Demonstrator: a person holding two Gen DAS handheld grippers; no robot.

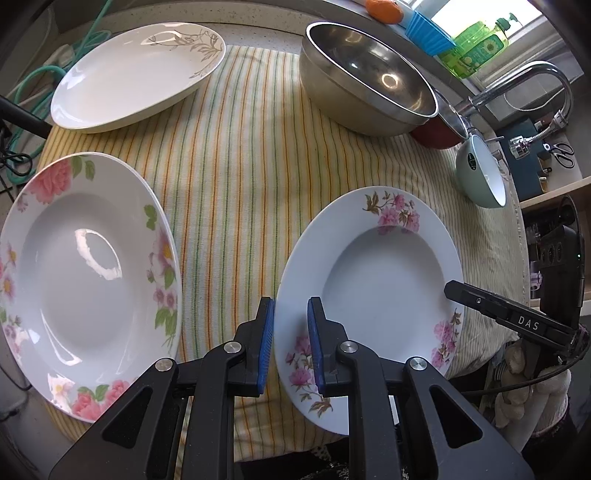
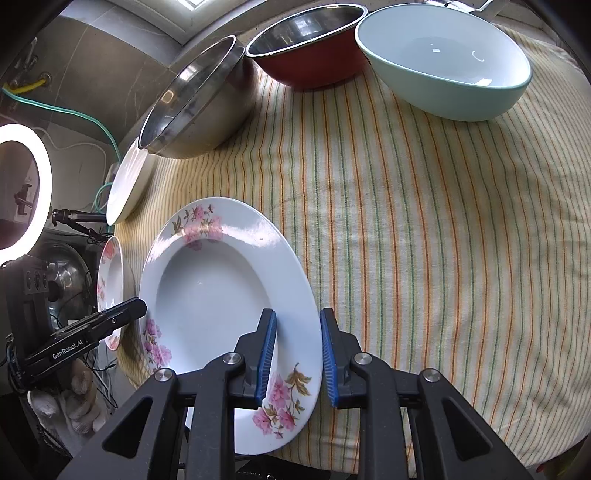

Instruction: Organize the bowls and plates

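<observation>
A white plate with pink flowers (image 1: 384, 280) lies on the striped cloth; it also shows in the right wrist view (image 2: 214, 295). My left gripper (image 1: 291, 341) is open, its fingers astride the plate's left rim. My right gripper (image 2: 298, 356) is open, astride the plate's right rim; its finger also shows in the left wrist view (image 1: 509, 317). A rose-patterned plate (image 1: 81, 280) lies to the left. A plain white plate (image 1: 136, 74) lies at the back left. A steel bowl (image 1: 369, 81), a red bowl (image 2: 306, 48) and a mint bowl (image 2: 447, 59) stand at the back.
The striped cloth (image 2: 424, 240) covers the table. A tap (image 1: 532, 85), a green soap bottle (image 1: 480, 44) and a blue cup (image 1: 428, 33) are behind the bowls. A ring light (image 2: 22, 192) and cables stand off the table's left side.
</observation>
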